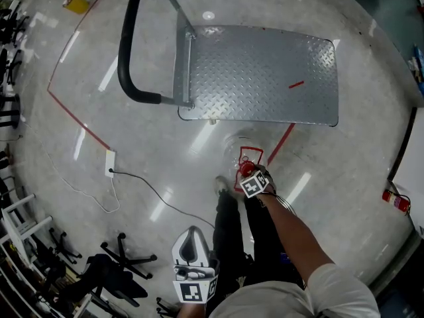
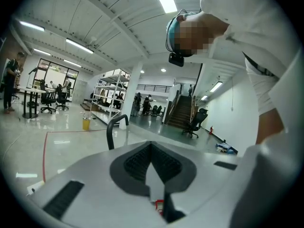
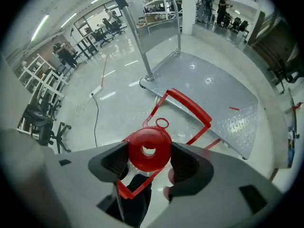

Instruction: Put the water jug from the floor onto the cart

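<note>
The water jug point(image 1: 236, 146) is clear with a red cap point(image 1: 246, 169) and a red carry handle point(image 1: 251, 154). It stands on the floor just in front of the cart's near edge. My right gripper point(image 1: 250, 175) points steeply down over it. In the right gripper view the cap point(image 3: 148, 148) sits between the wide-open jaws of the right gripper point(image 3: 148, 156), and the handle point(image 3: 190, 103) sticks out beyond. The cart's steel deck point(image 1: 265, 71) is bare, with its black push handle point(image 1: 129, 45) on the left. My left gripper point(image 1: 192, 242) hangs low beside my legs, shut and holding nothing point(image 2: 151, 144).
My legs point(image 1: 228, 234) stand right behind the jug. A power strip point(image 1: 110, 163) with its cable lies on the floor to the left. Red tape lines point(image 1: 73, 114) mark the floor. Office chair bases point(image 1: 126, 257) stand at lower left, a fire extinguisher point(image 1: 396, 201) at right.
</note>
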Motion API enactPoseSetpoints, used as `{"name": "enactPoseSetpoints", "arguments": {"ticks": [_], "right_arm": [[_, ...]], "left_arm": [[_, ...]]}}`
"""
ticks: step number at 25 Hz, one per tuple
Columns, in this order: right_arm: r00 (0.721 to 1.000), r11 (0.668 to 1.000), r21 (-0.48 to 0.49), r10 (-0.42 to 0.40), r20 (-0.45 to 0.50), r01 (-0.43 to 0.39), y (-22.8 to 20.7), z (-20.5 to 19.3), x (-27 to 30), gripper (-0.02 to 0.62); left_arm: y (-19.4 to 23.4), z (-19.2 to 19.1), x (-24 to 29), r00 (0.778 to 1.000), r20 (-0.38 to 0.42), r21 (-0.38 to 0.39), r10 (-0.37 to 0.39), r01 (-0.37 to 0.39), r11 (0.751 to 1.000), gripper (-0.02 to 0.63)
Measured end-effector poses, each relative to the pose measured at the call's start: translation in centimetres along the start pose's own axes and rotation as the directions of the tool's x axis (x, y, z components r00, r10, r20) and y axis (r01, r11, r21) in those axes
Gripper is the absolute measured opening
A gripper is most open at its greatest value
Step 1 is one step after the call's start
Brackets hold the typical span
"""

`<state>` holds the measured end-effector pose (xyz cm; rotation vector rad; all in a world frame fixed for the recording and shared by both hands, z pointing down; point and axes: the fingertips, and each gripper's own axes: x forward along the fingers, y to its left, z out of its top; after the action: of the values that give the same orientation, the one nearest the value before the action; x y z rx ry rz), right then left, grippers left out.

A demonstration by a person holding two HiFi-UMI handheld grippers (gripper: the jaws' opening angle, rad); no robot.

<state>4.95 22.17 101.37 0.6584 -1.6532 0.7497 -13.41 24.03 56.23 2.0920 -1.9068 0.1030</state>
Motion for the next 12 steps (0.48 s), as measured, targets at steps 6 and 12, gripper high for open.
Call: {"name": "enactPoseSetpoints", "arguments": {"ticks": [6, 12], "right_arm": [[1.0, 1.0, 0.003, -0.019, 0.0, 0.019, 0.4, -0.1, -3.3, 0.276], [0.999, 0.999, -0.037, 0.027, -0.026, -0.028, -1.3, 0.1, -11.6, 0.275]], "left_arm": [[-0.2, 0.3, -0.5, 1.0, 0.001, 0.01, 0.003, -0.003, 1.0, 0.003], [-4.1, 4.6, 0.4, 0.997, 0.074, 0.0, -0.005, 0.005, 1.0, 0.003]]}}
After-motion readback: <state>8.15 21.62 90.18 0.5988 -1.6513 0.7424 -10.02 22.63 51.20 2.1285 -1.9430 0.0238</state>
